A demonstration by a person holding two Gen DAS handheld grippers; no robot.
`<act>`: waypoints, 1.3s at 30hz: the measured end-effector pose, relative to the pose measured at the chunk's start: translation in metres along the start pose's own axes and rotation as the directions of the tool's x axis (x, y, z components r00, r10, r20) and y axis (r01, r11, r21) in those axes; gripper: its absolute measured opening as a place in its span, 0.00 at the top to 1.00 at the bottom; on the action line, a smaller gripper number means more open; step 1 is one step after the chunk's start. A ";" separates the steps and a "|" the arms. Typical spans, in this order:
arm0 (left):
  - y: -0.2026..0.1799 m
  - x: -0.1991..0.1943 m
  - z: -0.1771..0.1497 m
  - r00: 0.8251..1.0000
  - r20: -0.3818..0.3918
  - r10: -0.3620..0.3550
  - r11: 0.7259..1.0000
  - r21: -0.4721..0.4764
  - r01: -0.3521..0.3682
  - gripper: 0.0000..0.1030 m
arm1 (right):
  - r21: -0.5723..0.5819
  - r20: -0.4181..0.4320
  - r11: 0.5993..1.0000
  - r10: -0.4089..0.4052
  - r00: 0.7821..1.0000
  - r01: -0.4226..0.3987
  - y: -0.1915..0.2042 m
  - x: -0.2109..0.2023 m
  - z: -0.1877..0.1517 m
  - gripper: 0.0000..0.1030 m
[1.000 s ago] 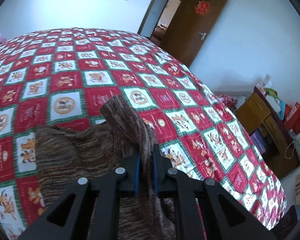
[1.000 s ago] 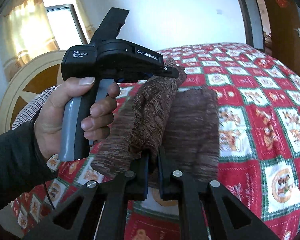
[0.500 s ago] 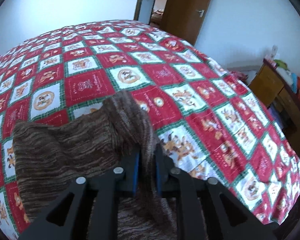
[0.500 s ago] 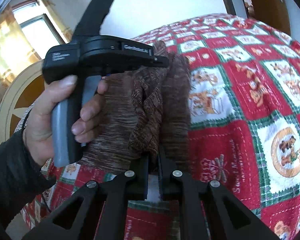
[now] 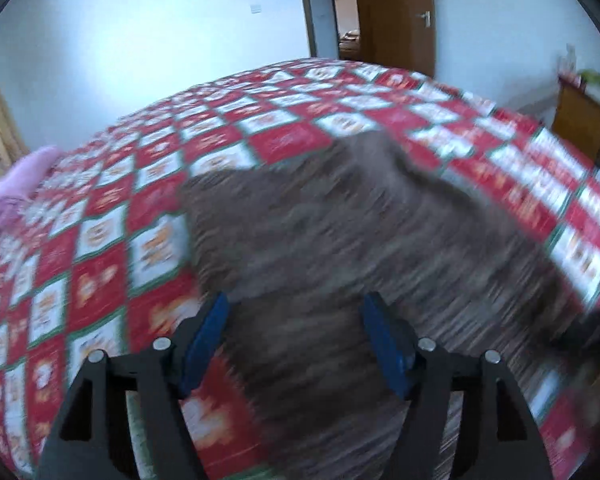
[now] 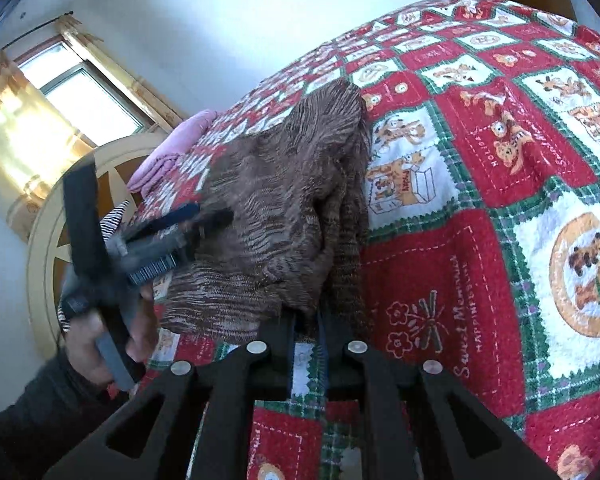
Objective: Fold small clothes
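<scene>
A brown knit garment point(image 6: 284, 208) lies partly folded on the red patchwork quilt point(image 6: 480, 168). My right gripper point(image 6: 309, 320) is at the garment's near edge. Its jaws are opening by a narrow gap, and a fold of the knit still sits between the tips. In the blurred left wrist view the garment point(image 5: 340, 232) spreads flat under my left gripper point(image 5: 296, 308). That gripper's jaws are opening wide, and its blue pads point(image 5: 204, 336) touch nothing. The right wrist view shows a hand point(image 6: 96, 344) holding the left gripper point(image 6: 208, 216) at the garment's left side.
Folded pink cloth point(image 6: 168, 156) lies near the round wooden headboard point(image 6: 44, 248) at the bed's far left end. A window with yellow curtains is behind it. A brown door point(image 5: 392, 12) and a wooden cabinet point(image 5: 580, 120) stand beyond the bed.
The left jaws went from shut on the raised fold to wide apart, and the fold has dropped onto the garment. Both grippers sank toward the bed. The right jaws parted slightly.
</scene>
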State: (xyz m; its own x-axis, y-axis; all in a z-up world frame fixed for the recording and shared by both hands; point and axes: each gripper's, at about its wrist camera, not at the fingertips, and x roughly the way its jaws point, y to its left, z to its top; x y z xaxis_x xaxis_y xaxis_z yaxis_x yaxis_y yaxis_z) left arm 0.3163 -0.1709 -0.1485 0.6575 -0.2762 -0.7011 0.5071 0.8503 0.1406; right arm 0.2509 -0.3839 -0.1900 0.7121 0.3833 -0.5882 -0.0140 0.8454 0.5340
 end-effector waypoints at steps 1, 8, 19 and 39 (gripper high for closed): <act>0.002 -0.001 -0.006 1.000 0.005 0.007 1.000 0.003 -0.007 0.25 | -0.003 0.010 1.000 -0.005 1.000 0.005 0.001 -0.002 0.000 0.79; 0.031 -0.010 -0.028 0.996 0.009 -0.094 0.987 -0.133 0.094 0.17 | -0.047 0.207 0.970 -0.223 0.953 0.237 0.016 -0.043 0.003 0.47; 0.049 -0.001 -0.051 0.979 -0.054 -0.197 0.947 -0.267 0.176 0.10 | -0.496 0.026 0.830 -0.279 0.960 0.255 0.146 0.097 0.082 0.71; 0.086 -0.015 -0.070 0.968 0.056 -0.246 0.852 -0.463 0.243 0.01 | -0.441 -0.027 0.890 -0.139 0.990 0.113 0.133 0.117 0.088 0.81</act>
State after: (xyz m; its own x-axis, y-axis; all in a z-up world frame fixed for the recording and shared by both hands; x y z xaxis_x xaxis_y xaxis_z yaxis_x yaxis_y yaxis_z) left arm 0.3114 -0.0619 -0.1749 0.5428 -0.5011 -0.6740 0.3342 0.8651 -0.3740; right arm 0.3940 -0.2597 -0.1343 0.6879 0.2717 -0.6731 -0.2411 0.9602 0.1411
